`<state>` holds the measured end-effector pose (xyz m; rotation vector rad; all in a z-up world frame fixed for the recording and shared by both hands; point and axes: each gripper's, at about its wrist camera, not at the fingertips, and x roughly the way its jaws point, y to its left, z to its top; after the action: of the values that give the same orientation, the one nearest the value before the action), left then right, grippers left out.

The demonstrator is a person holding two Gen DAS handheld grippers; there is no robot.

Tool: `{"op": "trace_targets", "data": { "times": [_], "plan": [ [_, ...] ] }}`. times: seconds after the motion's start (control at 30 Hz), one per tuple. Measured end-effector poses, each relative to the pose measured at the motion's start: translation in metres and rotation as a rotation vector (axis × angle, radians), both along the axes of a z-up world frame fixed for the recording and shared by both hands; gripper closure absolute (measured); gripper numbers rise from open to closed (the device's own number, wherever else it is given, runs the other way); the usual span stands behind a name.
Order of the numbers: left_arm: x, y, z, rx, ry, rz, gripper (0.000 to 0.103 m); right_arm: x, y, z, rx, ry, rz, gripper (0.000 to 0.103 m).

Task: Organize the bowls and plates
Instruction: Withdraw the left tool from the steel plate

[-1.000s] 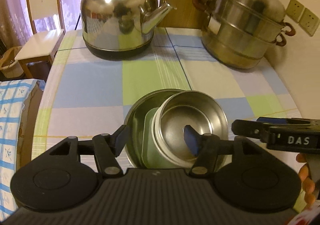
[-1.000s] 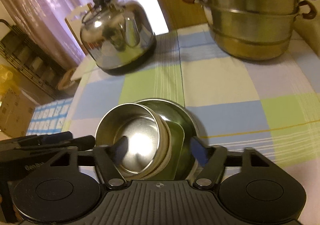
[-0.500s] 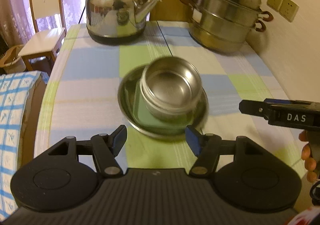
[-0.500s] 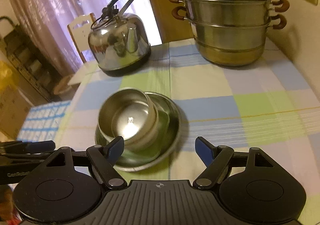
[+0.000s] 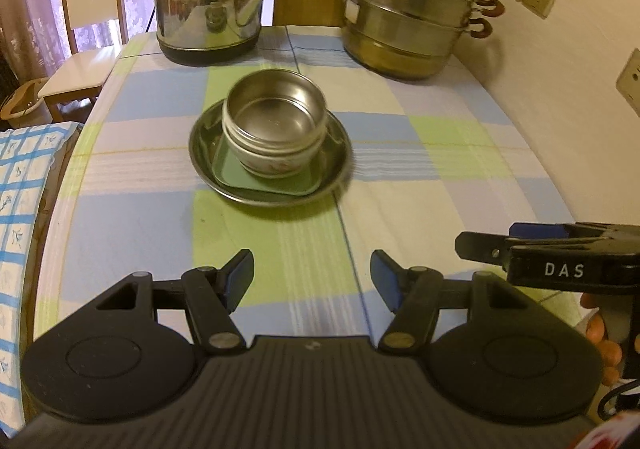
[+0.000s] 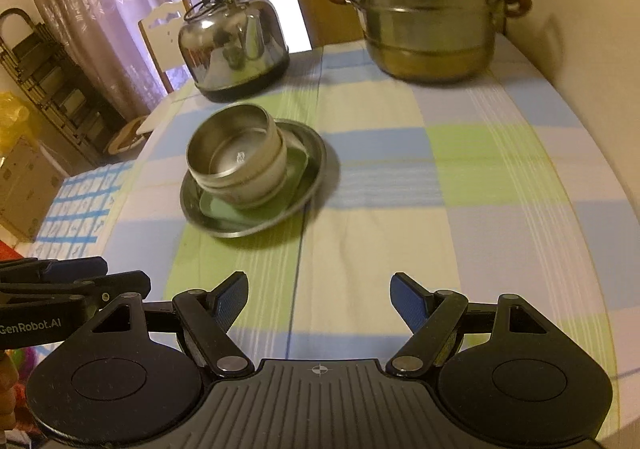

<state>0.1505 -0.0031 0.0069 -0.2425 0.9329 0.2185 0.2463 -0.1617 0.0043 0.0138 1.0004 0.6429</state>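
On the checked tabletop [image 5: 420,177] ahead of you, the stack sits centrally, in front of the kettle [image 5: 208,5] and steamer pot [image 5: 408,9]. From the base up: round steel plate [image 5: 336,169], green square plate [image 5: 240,177], ceramic bowl [image 5: 272,165], steel bowl [image 5: 276,117]. Neither gripper holds anything. Left gripper [image 5: 312,277]: jaws partly open, empty, stack straight ahead and well apart. Right gripper [image 6: 320,297]: jaws wider, empty, stack ahead and to its left. The left gripper appears better aligned for any coming reach.
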Motion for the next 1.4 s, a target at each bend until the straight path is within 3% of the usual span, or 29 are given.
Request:
{"op": "trace_targets", "data": {
  "times": [0.63,1.4],
  "plan": [
    [-0.054,-0.089,0.013,0.037,-0.032,0.031,0.041,-0.058,-0.089,0.019,0.044,-0.009,0.015,0.025],
    [-0.080,-0.111,0.021,0.039,-0.069,0.018,0.041,-0.085,-0.102,0.024,0.042,-0.031,0.042,0.025]
  ]
}}
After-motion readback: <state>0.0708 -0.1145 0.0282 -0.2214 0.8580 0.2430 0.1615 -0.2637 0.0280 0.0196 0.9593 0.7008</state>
